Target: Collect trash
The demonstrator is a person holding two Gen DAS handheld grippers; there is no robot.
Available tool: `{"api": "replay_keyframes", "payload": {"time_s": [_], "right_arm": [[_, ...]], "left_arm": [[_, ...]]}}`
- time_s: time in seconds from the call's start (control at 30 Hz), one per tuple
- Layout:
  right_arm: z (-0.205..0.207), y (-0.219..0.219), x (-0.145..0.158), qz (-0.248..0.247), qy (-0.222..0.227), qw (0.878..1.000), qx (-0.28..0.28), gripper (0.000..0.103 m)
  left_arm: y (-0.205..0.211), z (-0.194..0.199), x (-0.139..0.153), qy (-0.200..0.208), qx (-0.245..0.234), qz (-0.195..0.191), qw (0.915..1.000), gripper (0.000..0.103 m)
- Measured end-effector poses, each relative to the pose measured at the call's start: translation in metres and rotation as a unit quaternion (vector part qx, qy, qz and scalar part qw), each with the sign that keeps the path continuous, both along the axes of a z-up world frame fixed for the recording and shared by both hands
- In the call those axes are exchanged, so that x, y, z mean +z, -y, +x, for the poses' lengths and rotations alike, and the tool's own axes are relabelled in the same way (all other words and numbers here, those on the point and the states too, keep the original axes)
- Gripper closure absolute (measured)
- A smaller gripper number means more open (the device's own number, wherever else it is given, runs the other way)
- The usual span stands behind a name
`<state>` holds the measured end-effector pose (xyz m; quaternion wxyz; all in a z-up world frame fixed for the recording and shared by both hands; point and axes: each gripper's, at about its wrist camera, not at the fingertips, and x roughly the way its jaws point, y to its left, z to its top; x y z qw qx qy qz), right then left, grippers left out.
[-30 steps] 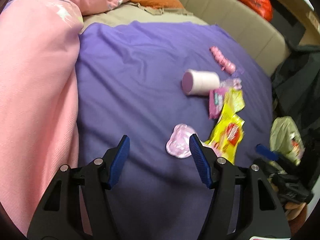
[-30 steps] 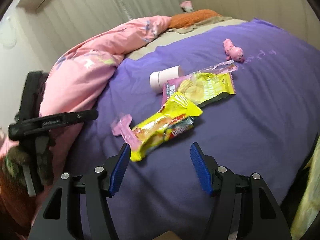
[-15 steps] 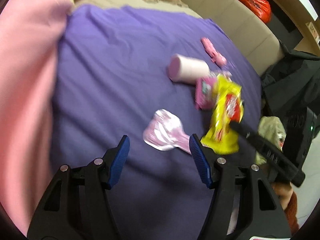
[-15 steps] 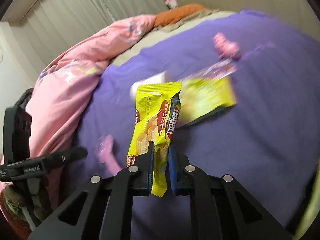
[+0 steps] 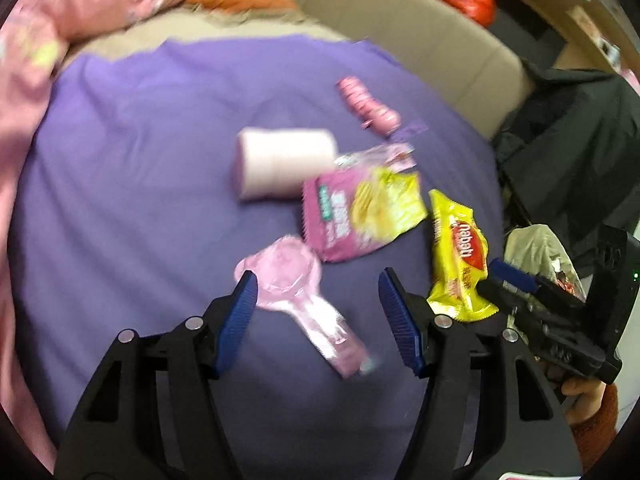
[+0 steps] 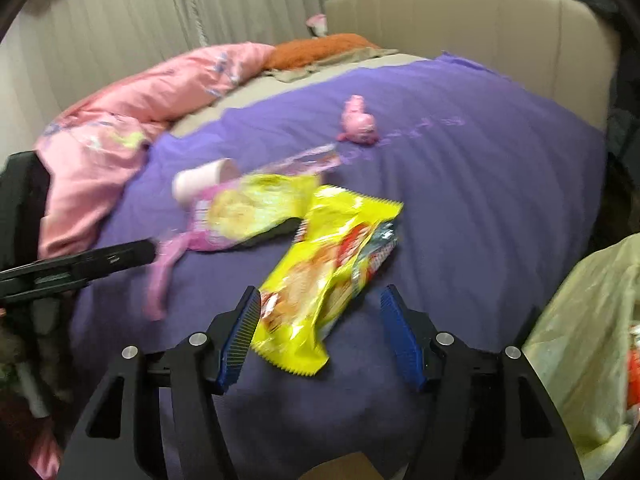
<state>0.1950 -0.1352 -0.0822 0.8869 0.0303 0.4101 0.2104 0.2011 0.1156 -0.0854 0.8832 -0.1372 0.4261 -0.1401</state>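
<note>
- Vs half a sec ago: right gripper (image 6: 320, 330) was clamped on the yellow snack bag (image 6: 328, 268), bag standing upright between the jaws; now jaws are opening, wide apart, pads not pressing it. Bag lies tilted w/ its lower end between the jaws, near the left pad.
- Left gripper (image 5: 316, 314) has come closer to the pink wrapper (image 5: 298, 292); jaws same wide gap as before, holding nothing. Wrapper's round end sits just by the left pad, its tail runs toward 5 o'clock between the jaws.
- Yellow snack bag: glossy, crinkled, zigzag-cut ends, red logo; in left view it's at 3 o'clock, by the right gripper's blue tip.
- Other trash on the purple bedsheet (image 5: 132, 184): pink-and-yellow chip bag (image 5: 360, 212) at centre, overlapping a pale pink cup (image 5: 284, 164) lying on its side at 12 o'clock of it; clear wrapper strip beside it.
- Small pink toy (image 6: 358, 122) further up at 1 o'clock, apart from the pile.
- Pink duvet (image 6: 132, 120) bunched along 9–11 o'clock; beige headboard (image 6: 480, 28) at 12–2.
- Pale plastic bag (image 6: 588, 344) at 4 o'clock edge of right view.
- Both views blurred; small print unreadable.
</note>
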Motion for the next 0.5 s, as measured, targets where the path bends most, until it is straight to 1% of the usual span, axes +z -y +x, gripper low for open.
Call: {"api": "replay_keyframes", "payload": {"time_s": [0.03,0.07,0.1,0.17,0.23,0.3,0.37,0.43,0.5], "right_arm": [[-0.002,-0.002,-0.002,0.001,-0.012,1.0,0.01,0.044],[-0.002,-0.004,-0.003,-0.005,-0.016,1.0,0.014,0.044],[-0.003,-0.008,-0.003,-0.012,-0.014,1.0,0.015,0.044],[-0.008,-0.013,-0.001,-0.023,-0.001,1.0,-0.003,0.044],[-0.008,-0.016,-0.001,-0.026,-0.002,0.999,-0.022,0.044],[-0.007,-0.018,-0.004,-0.016,-0.008,0.999,-0.038,0.044],[-0.006,-0.018,-0.005,-0.003,-0.005,0.999,-0.052,0.044],[-0.005,-0.015,-0.003,0.004,0.014,0.998,-0.065,0.044],[-0.003,-0.011,0.003,-0.003,0.032,0.997,-0.075,0.044]], "left_arm": [[0.001,0.0,0.004,0.013,-0.002,0.0,0.9999,0.044],[0.0,-0.004,0.009,0.029,-0.003,-0.001,0.9996,0.044],[-0.001,-0.005,0.011,0.035,-0.002,-0.001,0.9994,0.044],[-0.007,-0.008,0.016,0.041,0.012,0.003,0.9991,0.044],[-0.013,-0.007,0.015,0.039,0.023,0.004,0.999,0.044],[-0.018,-0.005,0.009,0.023,0.033,0.004,0.9992,0.044],[-0.019,-0.003,0.0,0.003,0.033,-0.001,0.9995,0.041],[-0.016,-0.001,-0.01,-0.018,0.026,-0.005,0.9995,0.038],[-0.01,0.001,-0.016,-0.029,0.02,0.005,0.9994,0.038]]}}
